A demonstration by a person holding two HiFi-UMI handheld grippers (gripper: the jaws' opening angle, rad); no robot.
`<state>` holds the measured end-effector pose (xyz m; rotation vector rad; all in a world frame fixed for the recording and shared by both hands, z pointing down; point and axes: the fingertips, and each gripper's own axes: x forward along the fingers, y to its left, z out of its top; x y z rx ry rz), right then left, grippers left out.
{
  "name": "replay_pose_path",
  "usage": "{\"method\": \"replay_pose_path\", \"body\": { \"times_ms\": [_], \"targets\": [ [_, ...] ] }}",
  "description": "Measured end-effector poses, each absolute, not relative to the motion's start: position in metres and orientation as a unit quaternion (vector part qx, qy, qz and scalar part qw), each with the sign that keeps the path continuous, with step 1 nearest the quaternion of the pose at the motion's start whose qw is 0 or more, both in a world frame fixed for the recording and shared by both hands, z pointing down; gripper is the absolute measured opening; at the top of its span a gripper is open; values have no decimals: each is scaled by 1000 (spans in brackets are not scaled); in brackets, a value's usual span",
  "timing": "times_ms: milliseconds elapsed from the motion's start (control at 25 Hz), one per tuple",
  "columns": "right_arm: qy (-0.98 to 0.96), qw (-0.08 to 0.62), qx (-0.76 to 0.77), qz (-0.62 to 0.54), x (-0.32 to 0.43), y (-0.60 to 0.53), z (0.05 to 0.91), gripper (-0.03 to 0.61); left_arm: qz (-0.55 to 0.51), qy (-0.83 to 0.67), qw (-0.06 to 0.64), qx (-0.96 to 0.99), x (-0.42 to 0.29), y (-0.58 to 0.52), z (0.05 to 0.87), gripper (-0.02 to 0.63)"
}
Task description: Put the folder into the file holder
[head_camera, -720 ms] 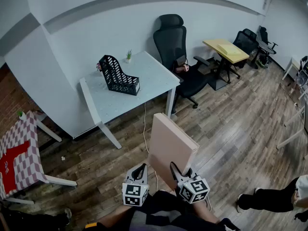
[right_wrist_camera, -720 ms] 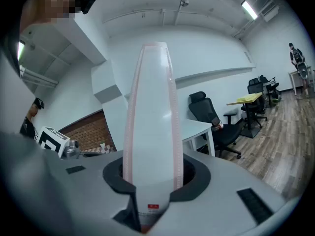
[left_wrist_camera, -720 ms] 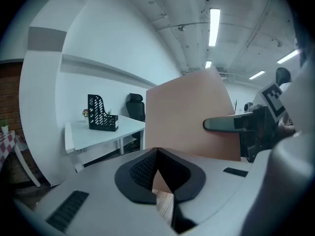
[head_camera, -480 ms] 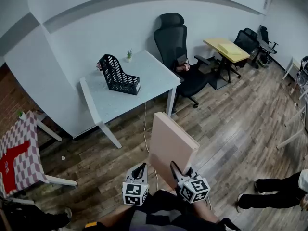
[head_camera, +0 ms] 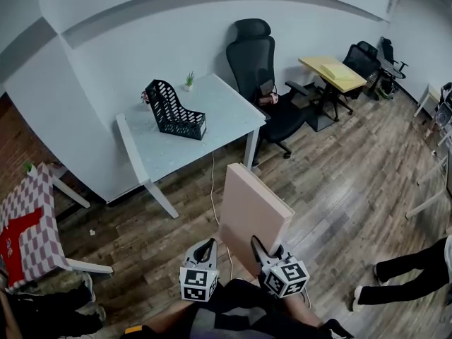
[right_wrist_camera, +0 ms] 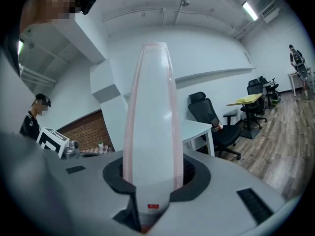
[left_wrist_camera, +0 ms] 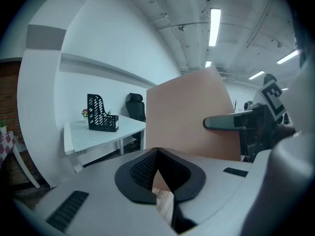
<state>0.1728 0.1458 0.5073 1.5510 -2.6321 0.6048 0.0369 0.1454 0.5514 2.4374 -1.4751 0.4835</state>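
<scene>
The right claw [right_wrist_camera: 152, 177] pinches the pink folder [right_wrist_camera: 150, 122] upright above the floor; only the right gripper view shows its white spine. The left claw [left_wrist_camera: 156, 151] is pressed together, empty. The head view shows the black file holder [head_camera: 174, 111] toward the counter's [head_camera: 226, 108] wall-side edge, well apart

The folder [head_camera: 251, 214] is thick and pale pink with a white spine. It stands upright, tilted slightly, with its lower end clamped between the jaws of the right hand-held gripper [right_wrist_camera: 152, 173]. It is held above the wooden floor [head_camera: 339, 189], well apart from the desk [head_camera: 212, 129]. The file holder [head_camera: 173, 111] is black, with perforated walls that slope down to a low front. It stands upright on the white desk, toward its far left end.
</scene>
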Motion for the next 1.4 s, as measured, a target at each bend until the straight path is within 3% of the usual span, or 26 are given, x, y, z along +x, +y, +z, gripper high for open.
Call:
{"method": "replay_pose_path", "body": {
  "times_ms": [1400],
  "targets": [
    [-838, 13, 526, 142, 36, -30, 442, 141, 126, -516, 89, 843, -108, -25, 483, 6]
  ]
}}
